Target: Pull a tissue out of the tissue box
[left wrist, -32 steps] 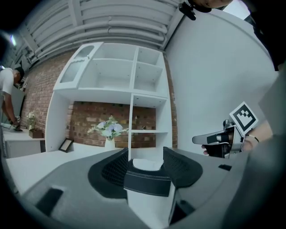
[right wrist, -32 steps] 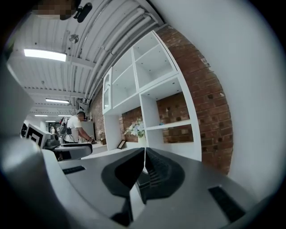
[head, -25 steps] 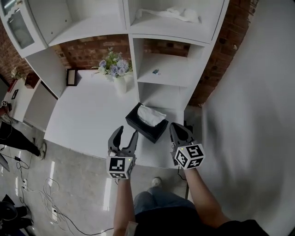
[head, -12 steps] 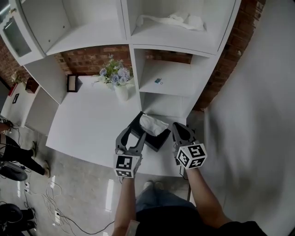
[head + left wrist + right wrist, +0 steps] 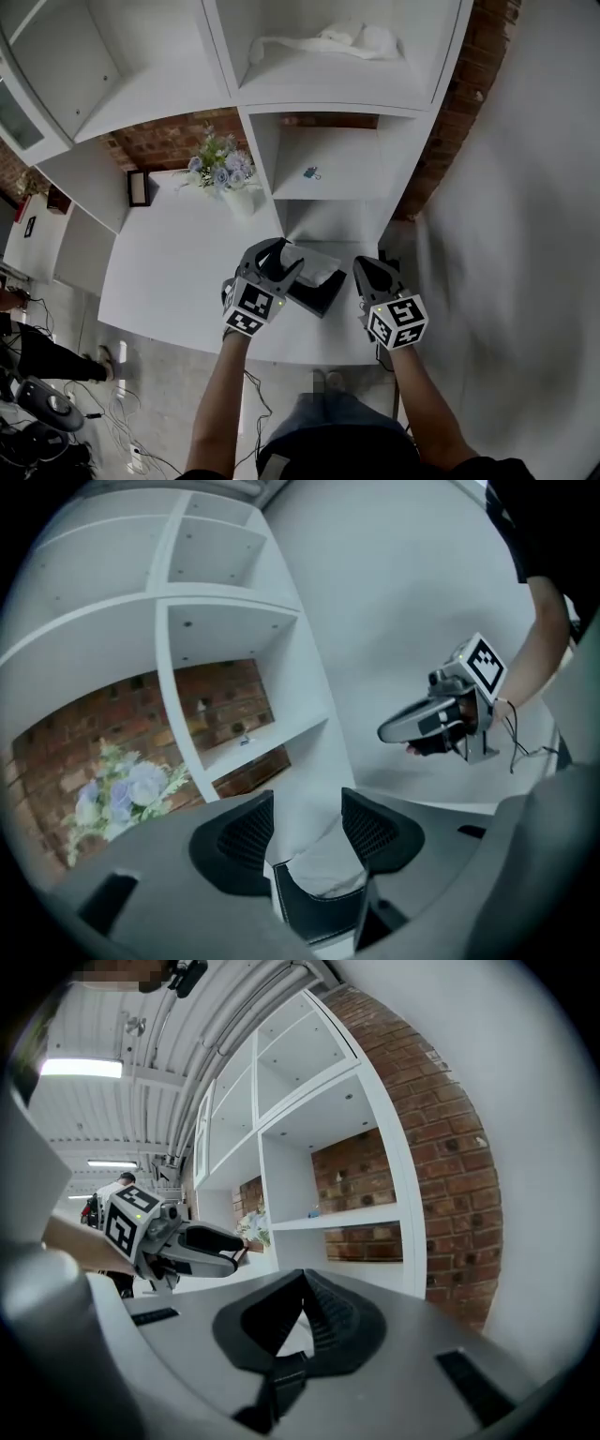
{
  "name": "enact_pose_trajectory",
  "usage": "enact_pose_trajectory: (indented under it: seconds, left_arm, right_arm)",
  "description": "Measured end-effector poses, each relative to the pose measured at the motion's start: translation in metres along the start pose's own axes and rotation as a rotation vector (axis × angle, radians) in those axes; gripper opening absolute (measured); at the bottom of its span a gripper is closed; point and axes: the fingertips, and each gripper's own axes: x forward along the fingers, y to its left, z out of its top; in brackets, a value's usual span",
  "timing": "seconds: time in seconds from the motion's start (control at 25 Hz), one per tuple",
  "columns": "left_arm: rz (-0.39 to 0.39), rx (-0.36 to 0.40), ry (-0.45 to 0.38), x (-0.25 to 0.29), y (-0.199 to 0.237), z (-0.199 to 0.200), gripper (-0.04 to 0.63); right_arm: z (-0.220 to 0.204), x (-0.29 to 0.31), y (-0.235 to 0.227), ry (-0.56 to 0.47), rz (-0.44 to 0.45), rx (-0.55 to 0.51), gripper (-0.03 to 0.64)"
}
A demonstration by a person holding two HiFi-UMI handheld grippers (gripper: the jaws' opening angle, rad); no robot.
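The left hand-held gripper point(image 5: 307, 817) stood with its jaws wide apart, poised just above the tissue box point(image 5: 314, 919). The white tissue point(image 5: 323, 869) rose from the box's slot into the gap between the two ribbed pads, and neither pad appeared to press it yet. The right hand-held gripper point(image 5: 302, 1279) had its jaws closed tip to tip on nothing. In the head view it hung just beside the box's right end and steadied nothing. The black box sat near the front edge of the white bench point(image 5: 178, 248), close to the foot of the shelf unit point(image 5: 333, 173), with a vase of flowers point(image 5: 217, 169) well apart at the back. The chief risk, as I judged it, was the box: nothing held it down, so a pull on a tissue tight in the slot could lift or drag the whole box toward the bench edge. A shallow pinch on the tissue's top fold could also slip off or tear a corner away. Closing too low might have caught the rim of the slot instead. A deep bite could have drawn several sheets out together.
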Motion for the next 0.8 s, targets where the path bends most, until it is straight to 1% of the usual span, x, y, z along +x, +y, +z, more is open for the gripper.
enact_pose_trajectory:
  seconds: [0.12, 0.2, 0.36, 0.64, 0.72, 0.8]
  left_arm:
    - [-0.134, 0.148, 0.088, 0.016, -0.005, -0.007, 0.213]
    - [-0.215, 0.225, 0.139, 0.026, -0.01, -0.012, 0.213]
    - [-0.35, 0.34, 0.219, 0.042, -0.021, -0.026, 0.213]
    - [-0.558, 0.534, 0.382, 0.06, -0.04, -0.067, 0.207]
    - [-0.602, 0.573, 0.43, 0.063, -0.042, -0.08, 0.204]
    - [-0.625, 0.596, 0.468, 0.067, -0.041, -0.088, 0.199]
  right_arm:
    - [-0.006, 0.0, -0.005, 0.019, -0.005, -0.003, -0.002]
    - [-0.009, 0.0, -0.007, 0.028, -0.01, -0.002, -0.002]
    - [-0.013, 0.0, -0.011, 0.045, -0.012, 0.0, -0.002]
    - [-0.023, 0.004, -0.012, 0.078, 0.004, -0.003, -0.002]
    - [-0.024, 0.005, -0.011, 0.083, 0.009, -0.003, -0.002]
    - [-0.026, 0.005, -0.011, 0.088, 0.013, -0.002, -0.002]
